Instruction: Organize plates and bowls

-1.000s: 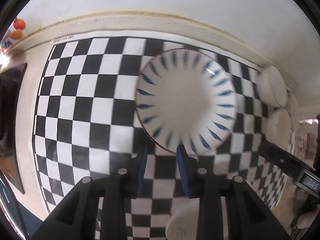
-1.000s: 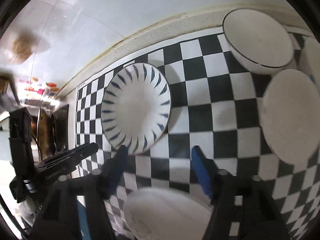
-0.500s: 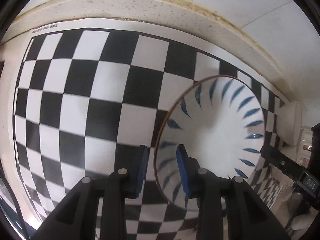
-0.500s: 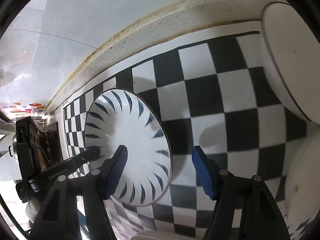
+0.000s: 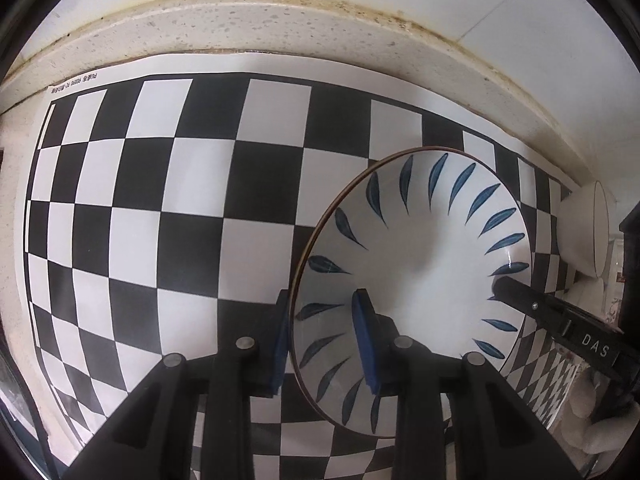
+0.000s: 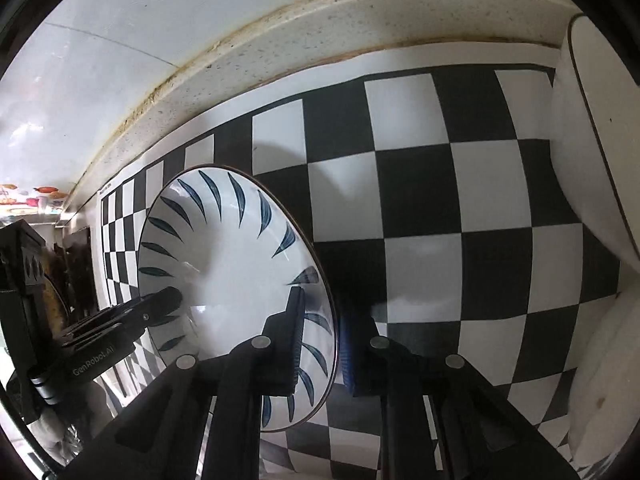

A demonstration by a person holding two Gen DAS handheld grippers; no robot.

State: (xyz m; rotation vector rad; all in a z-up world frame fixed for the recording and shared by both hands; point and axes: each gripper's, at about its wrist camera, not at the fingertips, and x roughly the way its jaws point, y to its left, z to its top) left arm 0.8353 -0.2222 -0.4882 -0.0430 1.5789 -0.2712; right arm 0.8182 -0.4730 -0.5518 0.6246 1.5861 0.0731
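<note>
A white plate (image 5: 420, 264) with blue leaf strokes lies on the checkered mat (image 5: 160, 200). My left gripper (image 5: 322, 340) points down over its left rim. The rim runs between the narrowly parted pads, with a strip of plate showing before the inner pad. My right gripper (image 6: 320, 336) straddles the opposite rim of the plate (image 6: 232, 272). Its jaws are closing, with one pad inside the plate and the other outside, tight on the edge. Each gripper's fingers show at the far rim in the other view: right fingers (image 5: 540, 308), left fingers (image 6: 152, 304).
A white bowl (image 6: 580, 152) with a dark rim stands at the back right, also seen as the bowl (image 5: 580, 232). Another white dish (image 6: 600, 380) lies in front of it. A speckled ledge (image 5: 280, 28) and the wall bound the mat behind.
Both grippers came down onto the plate and now straddle its opposite rims. The right jaws, wide before, have drawn together on the edge. The left jaws kept about the same gap.
</note>
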